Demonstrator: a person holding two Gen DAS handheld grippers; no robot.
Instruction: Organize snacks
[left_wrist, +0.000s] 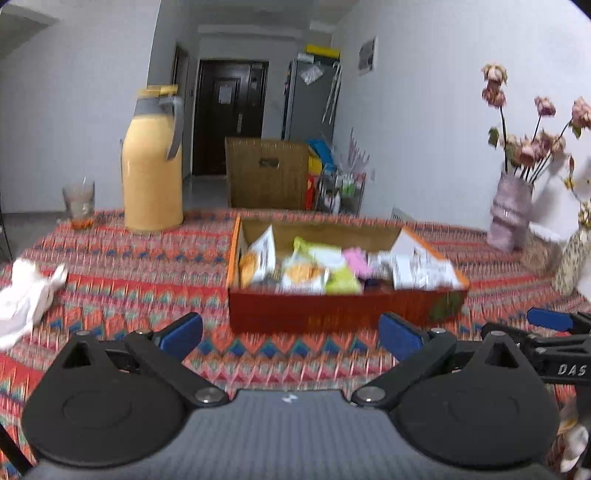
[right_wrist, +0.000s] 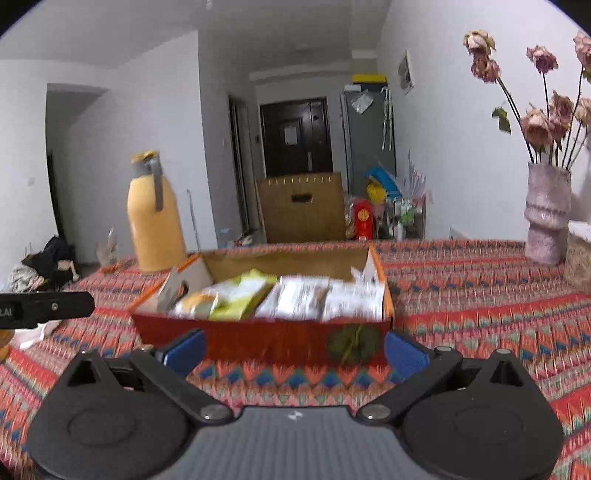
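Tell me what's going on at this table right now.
A person is tidying snacks with two tools. The left hand-held gripper and the right hand-held gripper are both open and empty, just short of a red box on the patterned tablecloth. The snack packets are all inside the box. A yellow thermos stands behind it.

"DAS" on right tool (left_wrist: 554, 325) arm; snack packet print blurred, unreadable.
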